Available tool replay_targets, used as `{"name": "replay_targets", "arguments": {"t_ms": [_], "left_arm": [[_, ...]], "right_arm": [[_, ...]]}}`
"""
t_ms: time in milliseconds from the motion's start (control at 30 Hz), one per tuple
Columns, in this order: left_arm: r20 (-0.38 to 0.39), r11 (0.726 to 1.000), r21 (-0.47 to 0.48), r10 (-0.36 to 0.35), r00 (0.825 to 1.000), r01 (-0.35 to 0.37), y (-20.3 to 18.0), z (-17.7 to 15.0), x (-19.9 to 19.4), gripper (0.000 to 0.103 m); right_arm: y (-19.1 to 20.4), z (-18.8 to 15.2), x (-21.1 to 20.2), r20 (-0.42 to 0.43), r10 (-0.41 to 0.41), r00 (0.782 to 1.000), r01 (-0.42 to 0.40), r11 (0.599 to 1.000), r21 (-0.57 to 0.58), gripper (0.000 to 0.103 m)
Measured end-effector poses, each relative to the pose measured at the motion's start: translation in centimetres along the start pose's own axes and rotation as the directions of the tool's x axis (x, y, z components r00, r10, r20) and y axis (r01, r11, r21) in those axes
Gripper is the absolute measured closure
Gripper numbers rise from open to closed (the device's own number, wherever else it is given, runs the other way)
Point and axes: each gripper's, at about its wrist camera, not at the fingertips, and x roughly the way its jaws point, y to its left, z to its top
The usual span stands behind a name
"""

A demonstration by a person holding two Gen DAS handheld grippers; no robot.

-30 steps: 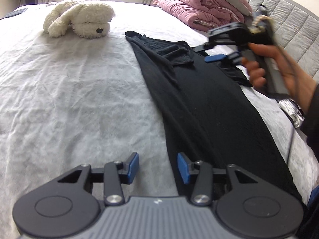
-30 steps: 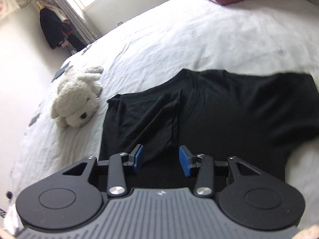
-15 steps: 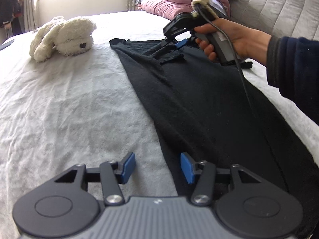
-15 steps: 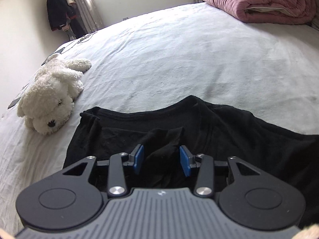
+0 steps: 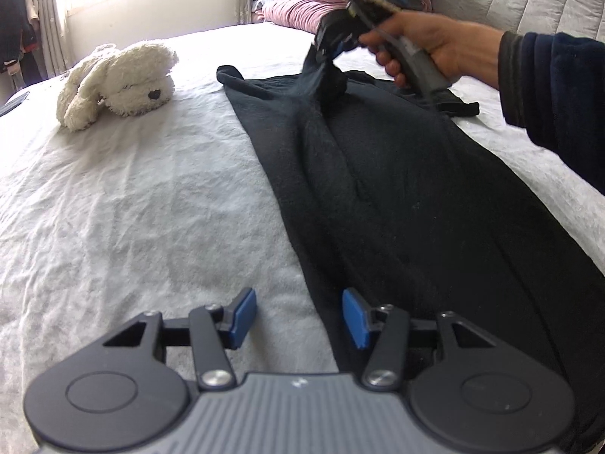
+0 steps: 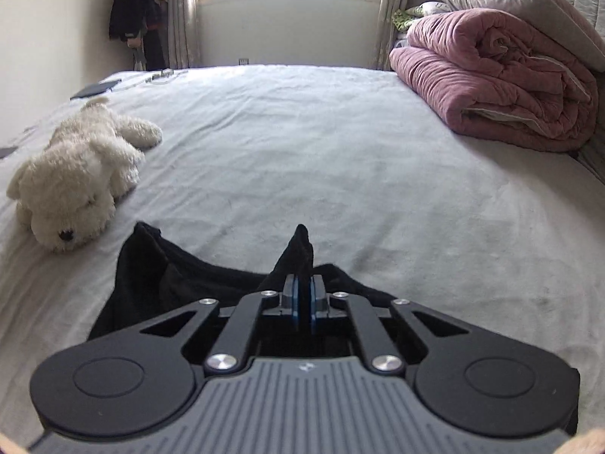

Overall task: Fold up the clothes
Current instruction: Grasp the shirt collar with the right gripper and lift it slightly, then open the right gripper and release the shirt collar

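On the white bedsheet (image 5: 132,208) a black garment (image 5: 416,208) lies spread lengthwise, running in the left wrist view from about 5 o'clock up toward 12 o'clock, its far end near the middle of the bed. At roughly 1 o'clock in that view the right gripper (image 5: 328,51), held in a hand (image 5: 435,51) with a dark blue sleeve (image 5: 548,87), has a fold of the garment's far end bunched at its tip and drawn up off the sheet into a peak, while the rest of the cloth stays flat. From the right wrist view, the right gripper (image 6: 302,295) has its blue pads (image 6: 296,299) pressed together on that black fold, which sticks up just past the tips at 12 o'clock; its jaws have just been closing, with the cloth between them. The left gripper (image 5: 298,316) sits at 6 o'clock in its own view, jaws spread, its right pad (image 5: 355,317) above the garment's near left edge and its left pad (image 5: 242,316) above bare sheet; whether either touches cannot be told. A white plush dog (image 5: 113,83) lies at 10 o'clock, well apart from the garment. A rolled pink quilt (image 6: 491,83) is stacked at 2 o'clock in the right wrist view beside a grey quilted headboard (image 5: 529,0)
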Motion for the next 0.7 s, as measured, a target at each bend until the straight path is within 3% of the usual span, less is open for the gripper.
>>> {"name": "replay_targets", "arguments": {"t_ms": [167, 233, 267, 300, 400, 500, 633, 700], "left_arm": [[-0.018, 0.998, -0.059, -0.024, 1.0, 0.023, 1.5, 0.1, -0.4, 0.052], [-0.023, 0.994, -0.1, -0.039, 0.999, 0.036, 2.2, 0.2, -0.6, 0.053], [-0.025, 0.992, -0.117, -0.046, 0.999, 0.043, 2.5, 0.2, -0.6, 0.054], [-0.027, 0.99, -0.134, -0.053, 0.998, 0.049, 2.9, 0.3, -0.6, 0.054], [-0.033, 0.986, -0.161, -0.055, 0.998, 0.049, 3.3, 0.4, -0.6, 0.054], [-0.041, 0.988, -0.151, -0.047, 0.998, 0.04, 3.2, 0.4, -0.5, 0.054], [-0.049, 0.99, -0.136, -0.032, 0.998, 0.026, 2.8, 0.3, -0.6, 0.054], [-0.051, 0.991, -0.135, -0.028, 0.998, 0.021, 2.8, 0.4, -0.7, 0.054]], "right_arm": [[-0.5, -1.4, 0.2, 0.004, -0.017, 1.0, 0.017, 0.998, 0.055, 0.087], [-1.0, -1.5, -0.9, 0.032, -0.056, 0.998, 0.054, 0.995, 0.082, 0.075], [-1.1, -1.6, -1.7, 0.047, -0.079, 0.996, 0.074, 0.993, 0.09, 0.055], [-1.0, -1.8, -2.4, 0.051, -0.078, 0.996, 0.073, 0.993, 0.094, 0.046], [-0.5, -2.7, -4.8, 0.018, 0.001, 1.0, -0.003, 0.994, 0.113, 0.046], [1.6, -4.5, -7.5, -0.04, 0.175, 0.984, -0.17, 0.98, 0.101, 0.046], [6.8, -8.1, -12.0, -0.08, 0.326, 0.942, -0.334, 0.935, -0.122, 0.048], [9.3, -10.0, -14.2, -0.105, 0.39, 0.915, -0.404, 0.887, -0.224, 0.08]]}}
